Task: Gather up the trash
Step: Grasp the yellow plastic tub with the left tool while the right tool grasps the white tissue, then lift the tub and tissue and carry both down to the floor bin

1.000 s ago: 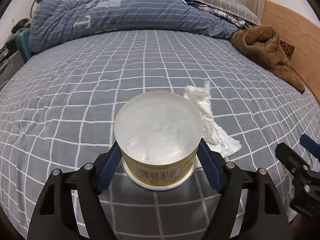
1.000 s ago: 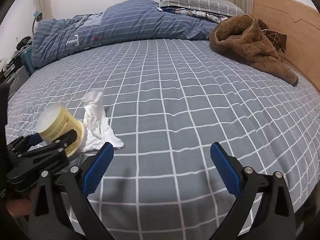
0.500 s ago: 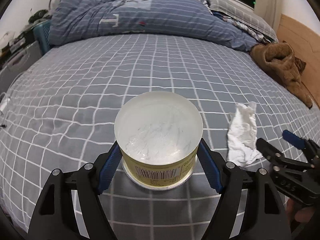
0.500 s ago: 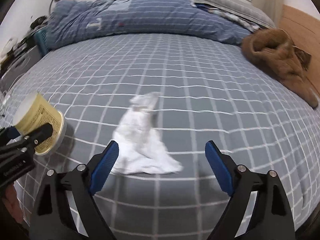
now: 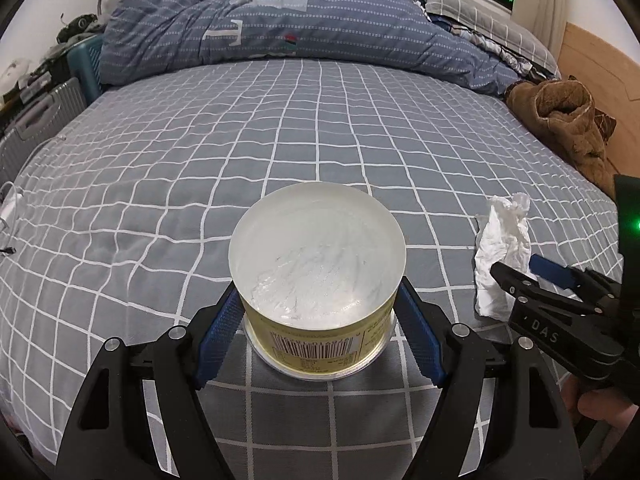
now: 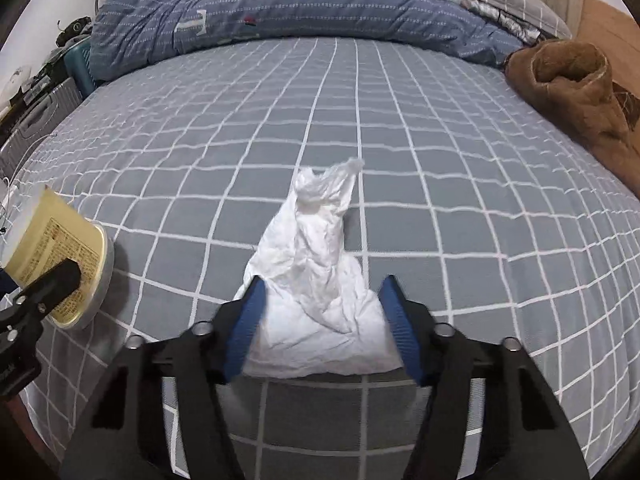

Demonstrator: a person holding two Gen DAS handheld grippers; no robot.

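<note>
Left tongs (image 5: 318, 336) clamp the yellow tin (image 5: 318, 276) (held over the bed (image 5: 280, 128)). Right tongs (image 6: 324, 320) straddle the crumpled tissue (image 6: 316, 280) lying on the bed, jaws closing, pads not yet pinching. Next: finish the squeeze, lift, then probably stuff it into the tin.

We are seeing two trash items on the grey checked bedsheet (image 6: 400, 128). A round yellow-labelled tub (image 5: 318, 276), barcode facing the left wrist camera, is carrying a translucent white lid and sitting tilted. A crumpled white tissue (image 6: 316, 280) is lying near it, flared toward the camera and tapering to a twisted tip.
</note>
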